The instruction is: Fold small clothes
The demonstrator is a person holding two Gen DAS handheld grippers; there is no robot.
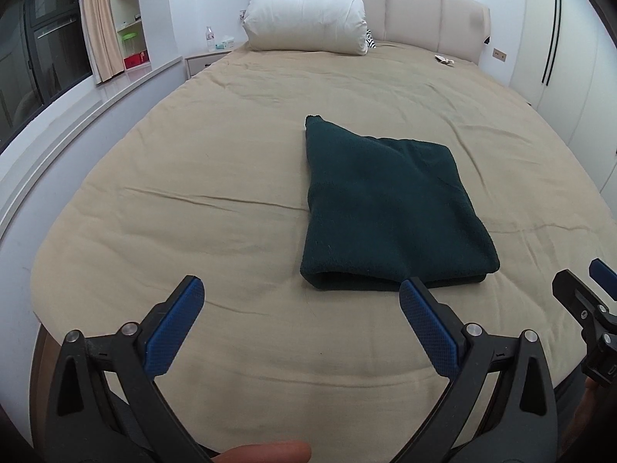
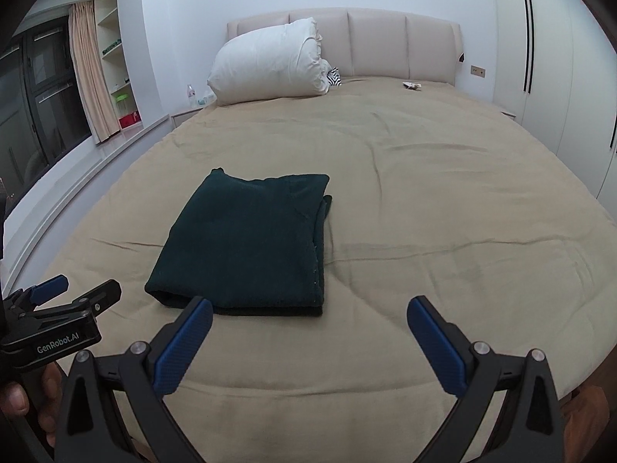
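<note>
A dark green garment [image 1: 389, 208] lies folded into a thick rectangle on the tan bedspread [image 1: 193, 177]. It also shows in the right wrist view [image 2: 246, 243], left of centre. My left gripper [image 1: 300, 289] is open and empty, held just short of the garment's near edge, toward its left. My right gripper [image 2: 308, 308] is open and empty, near the garment's near right corner. The left gripper [image 2: 77, 289] shows at the left edge of the right wrist view. The right gripper [image 1: 582, 281] shows at the right edge of the left wrist view.
A white pillow [image 1: 308, 13] leans on the beige headboard [image 1: 435, 11]. A small pale item [image 1: 443, 59] lies near the headboard at right. A nightstand with a bottle [image 1: 209, 38] stands at the left. A window ledge [image 1: 77, 115] runs along the left, wardrobes [image 2: 540, 58] along the right.
</note>
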